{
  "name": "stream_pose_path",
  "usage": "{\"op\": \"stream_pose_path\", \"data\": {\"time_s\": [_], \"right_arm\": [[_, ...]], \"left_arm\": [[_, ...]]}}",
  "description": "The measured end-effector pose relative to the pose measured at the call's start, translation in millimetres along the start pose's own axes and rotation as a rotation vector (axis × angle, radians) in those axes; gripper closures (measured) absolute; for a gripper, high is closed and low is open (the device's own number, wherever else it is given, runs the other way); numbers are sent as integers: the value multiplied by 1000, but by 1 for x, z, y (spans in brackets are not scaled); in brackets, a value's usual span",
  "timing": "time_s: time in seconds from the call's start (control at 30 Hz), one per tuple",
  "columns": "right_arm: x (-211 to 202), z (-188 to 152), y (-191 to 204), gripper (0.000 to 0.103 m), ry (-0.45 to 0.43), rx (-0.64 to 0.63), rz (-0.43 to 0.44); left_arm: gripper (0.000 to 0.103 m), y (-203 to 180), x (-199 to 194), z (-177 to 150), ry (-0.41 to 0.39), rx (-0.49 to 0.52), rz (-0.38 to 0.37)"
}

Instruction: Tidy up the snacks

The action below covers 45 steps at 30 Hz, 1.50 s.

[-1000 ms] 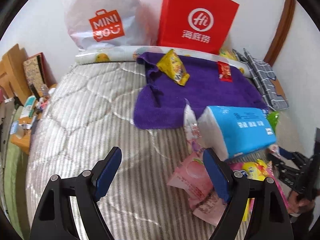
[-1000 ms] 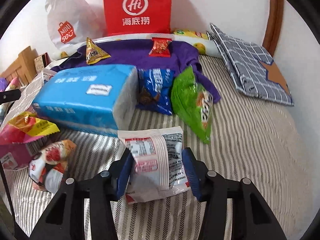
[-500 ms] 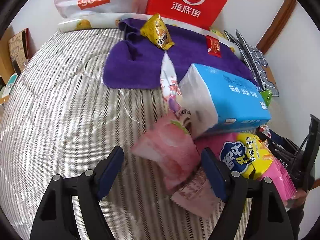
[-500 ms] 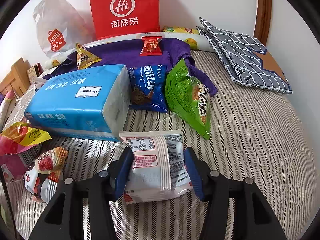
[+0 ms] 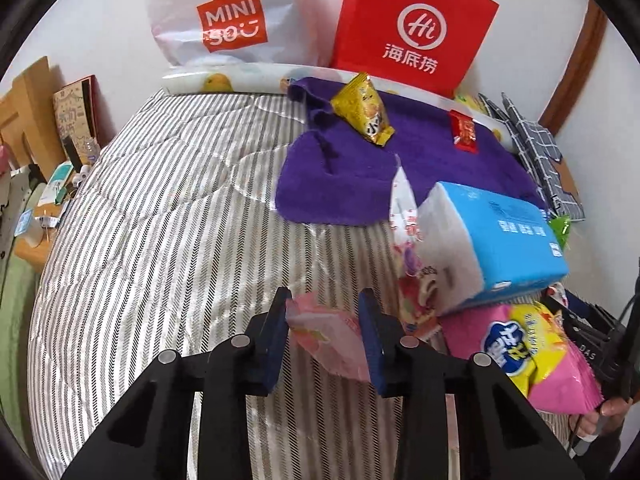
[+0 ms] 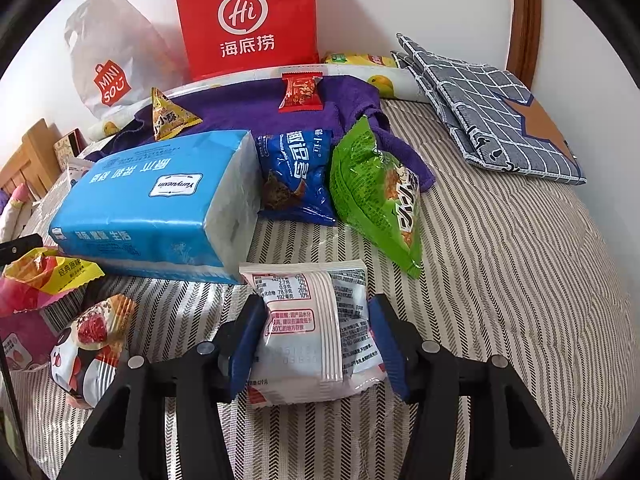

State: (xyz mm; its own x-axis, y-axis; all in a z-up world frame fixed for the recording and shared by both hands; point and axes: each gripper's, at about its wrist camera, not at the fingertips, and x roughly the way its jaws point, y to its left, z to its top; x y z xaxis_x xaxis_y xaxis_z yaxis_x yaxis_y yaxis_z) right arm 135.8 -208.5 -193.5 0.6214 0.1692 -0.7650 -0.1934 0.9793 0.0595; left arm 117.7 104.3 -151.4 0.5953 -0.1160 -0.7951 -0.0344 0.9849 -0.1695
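Since 0.5 s ago the left gripper (image 5: 323, 334) has gone from spread wide to clamped on the pink plastic snack packet (image 5: 330, 340).

Left wrist view: 2 blue pads pinch the packet's sides, with the packet raised off the striped grey quilt (image 5: 160, 240). Landmark is the blue tissue pack (image 5: 492, 244): packet sits lower-left of it, purple towel (image 5: 360, 168) behind it, pink-yellow snack bag (image 5: 532, 356) just in front.

Right wrist view: right gripper (image 6: 318, 338) jaws pinch the white printed snack pouch (image 6: 310, 332), just in front of the tissue pack's (image 6: 160, 204) right end. Blue cookie bag (image 6: 296, 176) touches its right side; green chip bag (image 6: 378, 196) is beyond that.
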Motion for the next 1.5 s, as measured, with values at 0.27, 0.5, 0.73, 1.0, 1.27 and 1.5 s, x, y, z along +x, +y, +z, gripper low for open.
{"op": "stream_pose_path", "data": {"time_s": [0.27,0.5,0.73,1.0,1.27,1.5], "right_arm": [[0,0,0,49,0,-1,-1],[1,0,2,47,2,-8,-2],[1,0,2,46,3,-7,-2],[2,1,5,42,6,-15,1],[2,1,5,38,7,-16,18],[2,1,3,38,8,-17,21]], "left_arm": [[36,7,12,-15,33,-39,-3],[24,-2,9,-24,27,-7,68],[53,-10,14,-26,-41,24,122],[55,-5,20,-17,-72,23,101],[55,-9,22,-17,-67,42,118],[54,-8,22,-17,-69,31,115]]}}
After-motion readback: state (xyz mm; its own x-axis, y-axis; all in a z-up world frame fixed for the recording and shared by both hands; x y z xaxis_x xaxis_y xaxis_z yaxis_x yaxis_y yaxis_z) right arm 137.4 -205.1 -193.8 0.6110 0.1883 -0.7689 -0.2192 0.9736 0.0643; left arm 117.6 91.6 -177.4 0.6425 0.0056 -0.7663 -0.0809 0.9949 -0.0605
